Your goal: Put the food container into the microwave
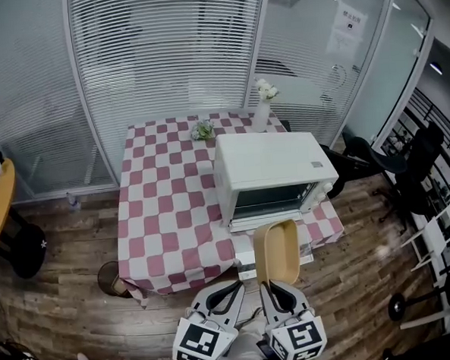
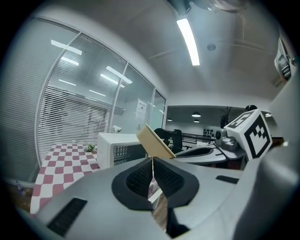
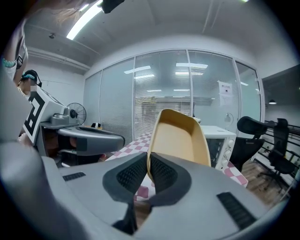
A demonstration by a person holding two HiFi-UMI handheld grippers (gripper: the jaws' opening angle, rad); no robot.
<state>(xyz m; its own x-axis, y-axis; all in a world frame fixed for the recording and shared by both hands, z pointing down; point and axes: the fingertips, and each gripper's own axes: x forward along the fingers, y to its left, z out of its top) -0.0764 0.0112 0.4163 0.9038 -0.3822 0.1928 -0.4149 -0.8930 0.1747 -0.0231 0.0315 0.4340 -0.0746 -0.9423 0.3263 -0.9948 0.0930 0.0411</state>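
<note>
Right gripper (image 3: 147, 171) pinches the container's (image 3: 180, 138) near rim; left gripper (image 2: 153, 174) is pressed together, empty. Level the container, then push it far into the microwave (image 1: 270, 169).

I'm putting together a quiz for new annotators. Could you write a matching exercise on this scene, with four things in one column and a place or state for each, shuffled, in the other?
Things:
1. food container
2. microwave
3. left gripper
4. vase of white flowers

Places or states:
A. stands at the far edge of the table
B. jaws together, nothing between them
C. held up by its rim in the right gripper
D. sits on the checked cloth, near the front right corner

Pairs: 1-C, 2-D, 3-B, 4-A
</note>
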